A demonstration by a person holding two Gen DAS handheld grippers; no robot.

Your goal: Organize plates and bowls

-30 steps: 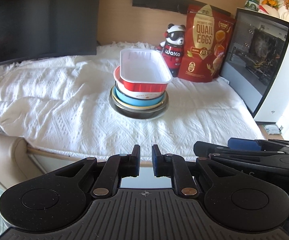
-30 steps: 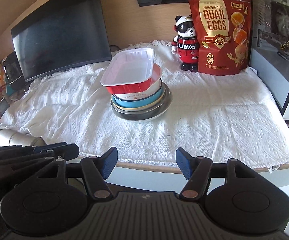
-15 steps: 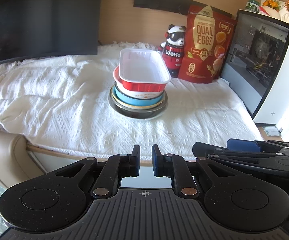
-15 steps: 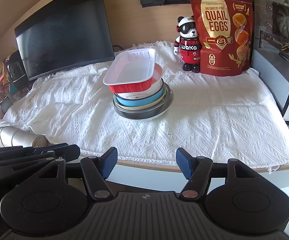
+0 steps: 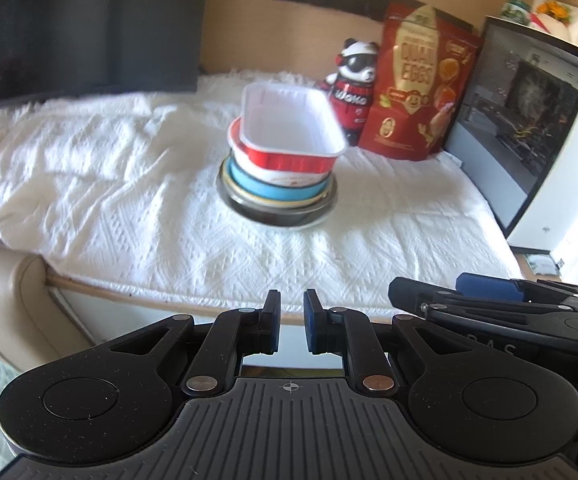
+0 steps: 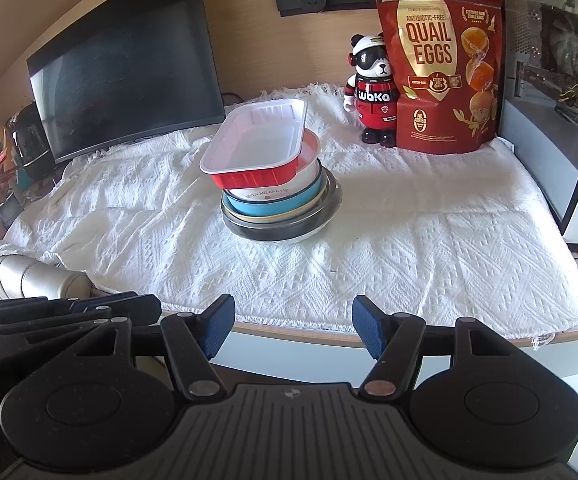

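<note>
Left tool (image 5: 291, 322) nearly closed, gripping nothing; right tool (image 6: 293, 328) approx. half open, also empty. Both sit at the worktop's (image 6: 389, 336) near edge. Straight ahead, well apart from either, the dish stack (image 6: 279, 200) rests on the cloth (image 6: 409, 248), red tray (image 6: 259, 148) on top, tilted w/ 1 end overhanging.

Left gripper (image 5: 290, 322) sits empty, pads nearly together, at the table (image 5: 169, 304) edge, while the red tray (image 5: 289, 132) tops the bowl stack (image 5: 277, 196) on the white cloth (image 5: 109, 184).
</note>
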